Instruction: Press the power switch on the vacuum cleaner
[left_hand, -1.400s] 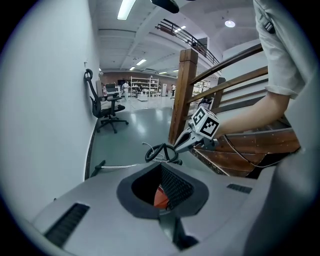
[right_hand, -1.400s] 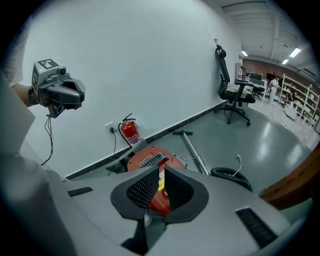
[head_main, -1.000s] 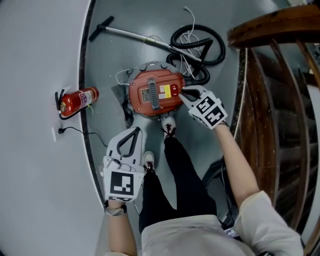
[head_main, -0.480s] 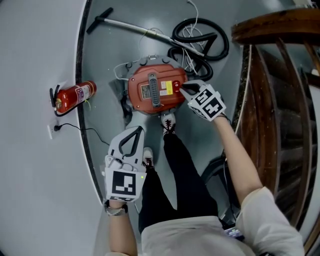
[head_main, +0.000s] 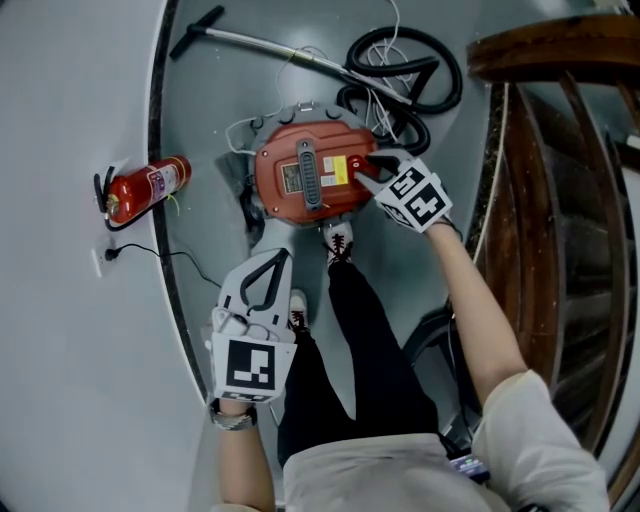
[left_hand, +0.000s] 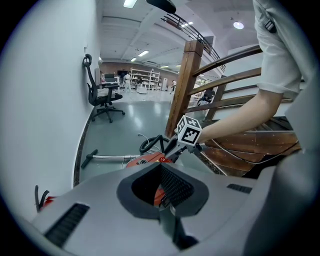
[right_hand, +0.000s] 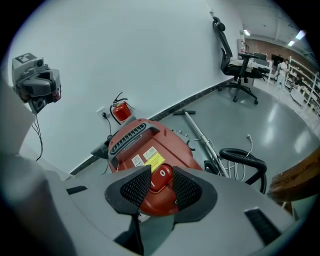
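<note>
Reaching down to the red vacuum cleaner, we hold the right gripper just over its top; its jaws have just been opening and now stand wide apart, gripping nothing, with the red power switch sitting between them; the switch is on the vacuum cleaner's lid, beside the yellow label and off to one side of the handle; to do this well, we think one jaw tip should push straight down on the switch, slowly, so it does not slip onto the lid; the left gripper hangs well apart from the vacuum cleaner, jaws closed together and empty.
</note>
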